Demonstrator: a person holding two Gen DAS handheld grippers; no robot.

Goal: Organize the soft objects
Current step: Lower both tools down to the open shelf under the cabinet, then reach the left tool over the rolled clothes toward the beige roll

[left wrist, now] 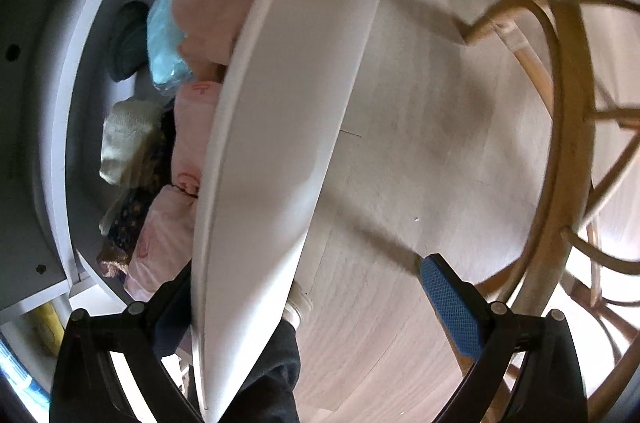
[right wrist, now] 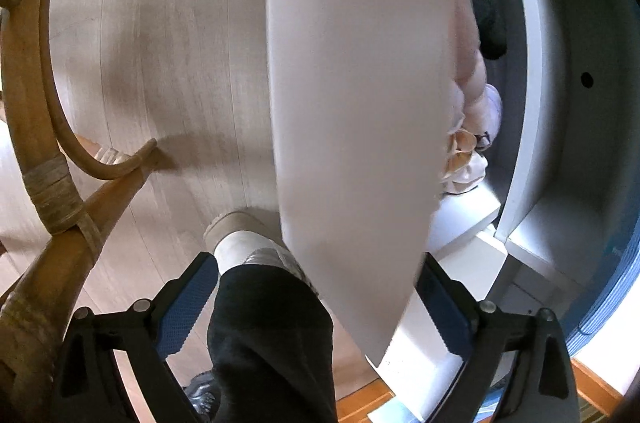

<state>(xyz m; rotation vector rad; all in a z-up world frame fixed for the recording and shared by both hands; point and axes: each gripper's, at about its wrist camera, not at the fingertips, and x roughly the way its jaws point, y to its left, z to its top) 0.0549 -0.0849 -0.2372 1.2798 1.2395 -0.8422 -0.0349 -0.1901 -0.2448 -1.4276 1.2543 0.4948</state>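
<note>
You have both grippers straddling the white drawer front [left wrist: 288,127], seen edge-on from above. The left gripper [left wrist: 304,299] is spread wide, one finger hidden behind the front on the drawer's inner side, the blue pad [left wrist: 450,307] out over the floor [left wrist: 420,151]; it pinches nothing. The right gripper [right wrist: 316,307] is spread too, its pads either side of the front's near corner, with your dark trouser leg [right wrist: 272,343] and pale shoe [right wrist: 248,243] between them. The soft things lie inside the drawer [left wrist: 60,127], behind the front: pink bundles [left wrist: 208,19] pressed against the front, a pale blue plastic-wrapped pack [left wrist: 166,43] next to them, a cream knit piece [left wrist: 124,143] and a dark floral cloth [left wrist: 132,219] further in, toward the back wall. These look light and limp; they will sag and unfold if you catch only a corner, so take each roll across its thick middle. The blue pack's film is probably slippery, so pinch where it crumples. The front itself is stiff and smooth; grip its top edge squarely if you mean to slide it. A rattan chair [left wrist: 560,127] stands on the floor side of the front.
</note>
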